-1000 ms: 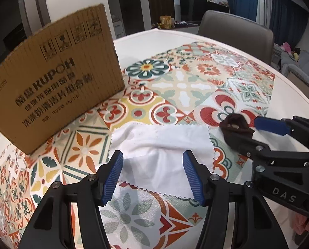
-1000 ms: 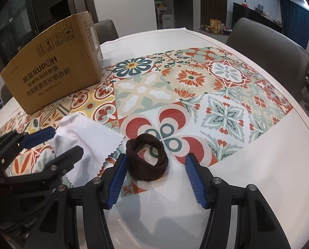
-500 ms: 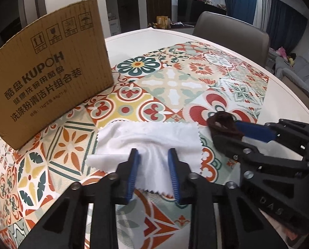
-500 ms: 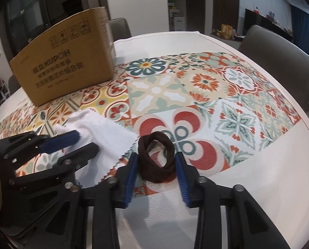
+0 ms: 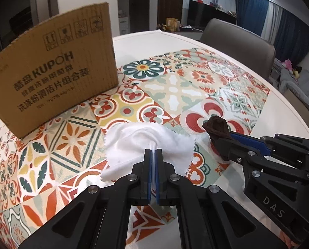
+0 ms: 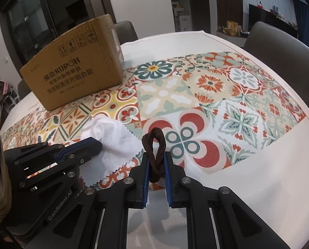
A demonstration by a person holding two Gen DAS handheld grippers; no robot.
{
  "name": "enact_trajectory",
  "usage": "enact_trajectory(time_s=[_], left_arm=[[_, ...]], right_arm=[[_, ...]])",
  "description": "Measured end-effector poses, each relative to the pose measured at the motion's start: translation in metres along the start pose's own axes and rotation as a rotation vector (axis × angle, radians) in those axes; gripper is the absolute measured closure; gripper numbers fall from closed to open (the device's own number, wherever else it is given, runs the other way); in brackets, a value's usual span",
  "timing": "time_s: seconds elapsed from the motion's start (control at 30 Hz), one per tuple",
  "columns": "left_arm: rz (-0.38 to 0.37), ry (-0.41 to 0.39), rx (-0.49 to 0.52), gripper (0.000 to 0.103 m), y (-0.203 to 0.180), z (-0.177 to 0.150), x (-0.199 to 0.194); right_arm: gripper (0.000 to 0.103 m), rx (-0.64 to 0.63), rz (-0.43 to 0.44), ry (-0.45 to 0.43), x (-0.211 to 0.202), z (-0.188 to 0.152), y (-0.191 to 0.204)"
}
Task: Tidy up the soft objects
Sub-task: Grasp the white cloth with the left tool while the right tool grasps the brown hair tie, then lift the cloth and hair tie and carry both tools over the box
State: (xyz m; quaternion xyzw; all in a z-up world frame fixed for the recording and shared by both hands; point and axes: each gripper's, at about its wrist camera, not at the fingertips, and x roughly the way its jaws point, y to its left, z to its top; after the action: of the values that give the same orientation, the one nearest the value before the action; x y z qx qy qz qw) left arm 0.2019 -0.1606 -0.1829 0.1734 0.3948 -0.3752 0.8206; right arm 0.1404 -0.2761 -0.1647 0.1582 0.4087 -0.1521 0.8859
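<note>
A white cloth (image 5: 133, 143) with zigzag edges lies bunched on the patterned mat. My left gripper (image 5: 153, 151) is shut on a pinched fold of it near its front edge. In the right wrist view the same cloth (image 6: 117, 137) sits at the left, with the left gripper (image 6: 98, 145) on it. A dark brown twisted fabric band (image 6: 155, 137) stands squeezed into a narrow loop between the blue pads of my right gripper (image 6: 156, 155), whose jaws are closing on it. From the left wrist view the band (image 5: 215, 125) and right gripper (image 5: 225, 140) are at the right.
A brown cardboard box (image 6: 75, 68) printed with KUPOH stands at the back left of the round white table (image 6: 258, 186). The tiled-pattern mat (image 6: 237, 120) covers the table's middle. Grey chairs (image 6: 279, 47) stand behind the far edge.
Both grippers went from wide open to closed. The left pinched the white cloth into a raised fold. The right squeezed the brown band from a flat ring into an upright narrow loop.
</note>
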Motion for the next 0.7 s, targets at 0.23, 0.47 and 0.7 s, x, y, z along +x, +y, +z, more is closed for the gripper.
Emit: enact_trajectory(time_s=[0.23, 0.47, 0.7], left_arm=[[0.030, -0.045, -0.041, 0.098, 0.003, 0.006, -0.024], [0.065, -0.089, -0.073, 0.099, 0.007, 0.013, -0.049], [0.110, -0.140, -0.119, 0.099, 0.016, 0.021, -0.079]], right_arm=[[0.088, -0.020, 0.021, -0.031, -0.016, 0.010, 0.004], [0.088, -0.052, 0.049, -0.064, -0.032, 0.024, 0.013], [0.088, -0.091, 0.087, -0.100, -0.050, 0.040, 0.027]])
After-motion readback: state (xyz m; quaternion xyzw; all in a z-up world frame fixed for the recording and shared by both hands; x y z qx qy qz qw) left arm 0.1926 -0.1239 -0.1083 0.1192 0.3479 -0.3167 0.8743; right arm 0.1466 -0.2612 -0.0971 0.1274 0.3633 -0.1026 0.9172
